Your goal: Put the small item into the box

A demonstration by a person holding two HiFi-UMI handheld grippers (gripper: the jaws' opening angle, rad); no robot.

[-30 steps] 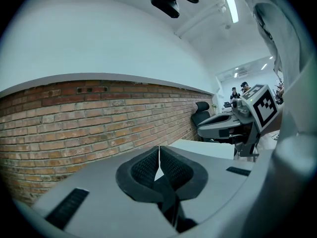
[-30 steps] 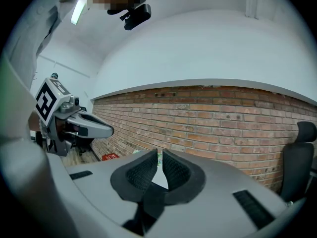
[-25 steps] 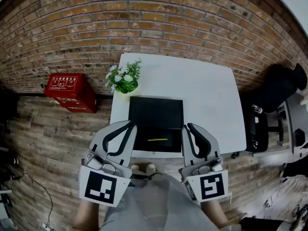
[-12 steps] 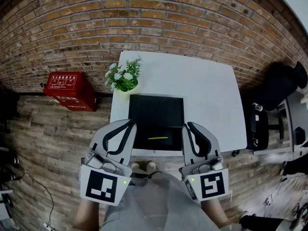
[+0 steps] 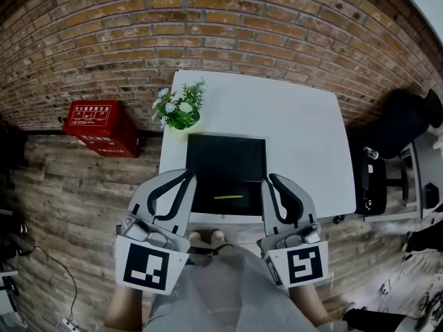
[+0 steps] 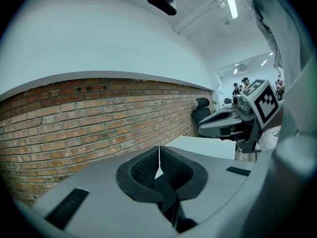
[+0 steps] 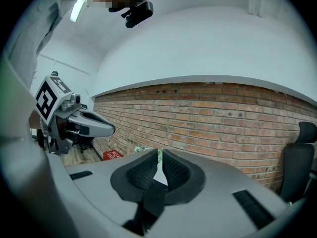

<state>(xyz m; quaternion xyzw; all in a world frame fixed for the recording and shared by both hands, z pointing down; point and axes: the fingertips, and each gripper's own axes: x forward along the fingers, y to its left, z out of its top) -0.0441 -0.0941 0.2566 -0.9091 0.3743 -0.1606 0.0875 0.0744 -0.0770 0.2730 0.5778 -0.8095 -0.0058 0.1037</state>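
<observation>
A shallow black box [image 5: 225,159] lies on the white table [image 5: 297,137], near its front edge. A thin yellow-green stick [image 5: 228,197] lies inside the box, towards the front. My left gripper [image 5: 188,178] hovers at the box's front left corner, shut and holding nothing. My right gripper [image 5: 271,180] hangs by the front right corner, also shut and empty. In the left gripper view the pads [image 6: 148,168] meet at the tip. In the right gripper view the pads [image 7: 141,175] nearly touch. Both gripper views face the brick wall, not the box.
A small potted plant [image 5: 178,111] stands at the table's left edge behind the box. A red case [image 5: 97,128] sits on the wooden floor at the left. A black chair [image 5: 405,120] is at the right. A brick wall [image 5: 208,26] backs the table.
Small green lights showed on both marker cubes half a second ago and are off now. The grippers and the stick have not visibly moved.
</observation>
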